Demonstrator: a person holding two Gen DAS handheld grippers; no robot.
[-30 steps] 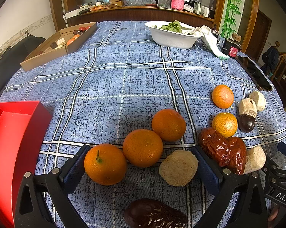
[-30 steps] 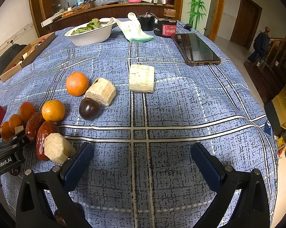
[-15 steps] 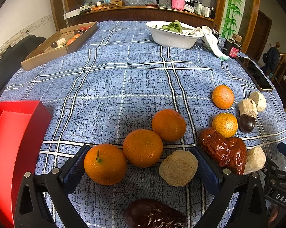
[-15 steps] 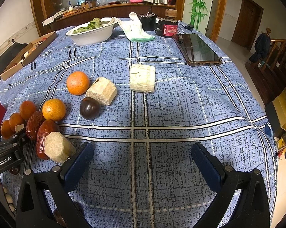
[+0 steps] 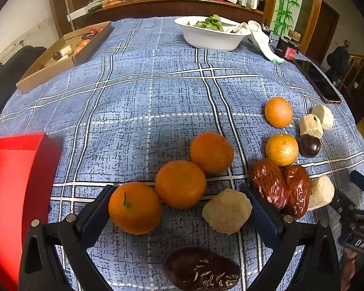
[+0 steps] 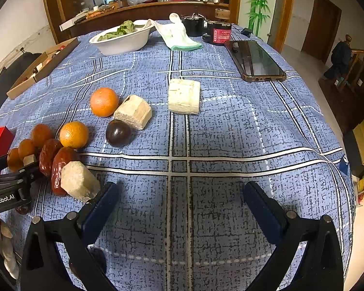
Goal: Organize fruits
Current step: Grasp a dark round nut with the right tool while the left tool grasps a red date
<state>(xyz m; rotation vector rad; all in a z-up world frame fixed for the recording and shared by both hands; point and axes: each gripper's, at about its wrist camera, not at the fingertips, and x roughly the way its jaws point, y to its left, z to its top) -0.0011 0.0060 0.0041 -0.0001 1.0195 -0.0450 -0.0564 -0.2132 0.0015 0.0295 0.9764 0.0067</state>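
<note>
Fruits lie scattered on a blue plaid tablecloth (image 5: 145,101). My left gripper (image 5: 179,208) is open low over the cloth; an orange (image 5: 133,207) touches its left finger, and a pale peeled chunk (image 5: 226,211) lies by its right finger. Another orange (image 5: 180,183) sits just ahead, a dark date (image 5: 202,270) lies near the camera. Two red dates (image 5: 281,188) lie to the right. A red bin (image 5: 10,189) stands at the left. My right gripper (image 6: 179,203) is open over bare cloth, with a pale chunk (image 6: 79,181) next to its left finger.
More oranges (image 6: 104,101), pale chunks (image 6: 184,96) and a dark round fruit (image 6: 118,133) lie mid-table. At the back stand a white bowl of greens (image 6: 122,40), a cloth (image 6: 177,36), a phone (image 6: 254,60) and a cardboard box (image 5: 60,55) holding fruit.
</note>
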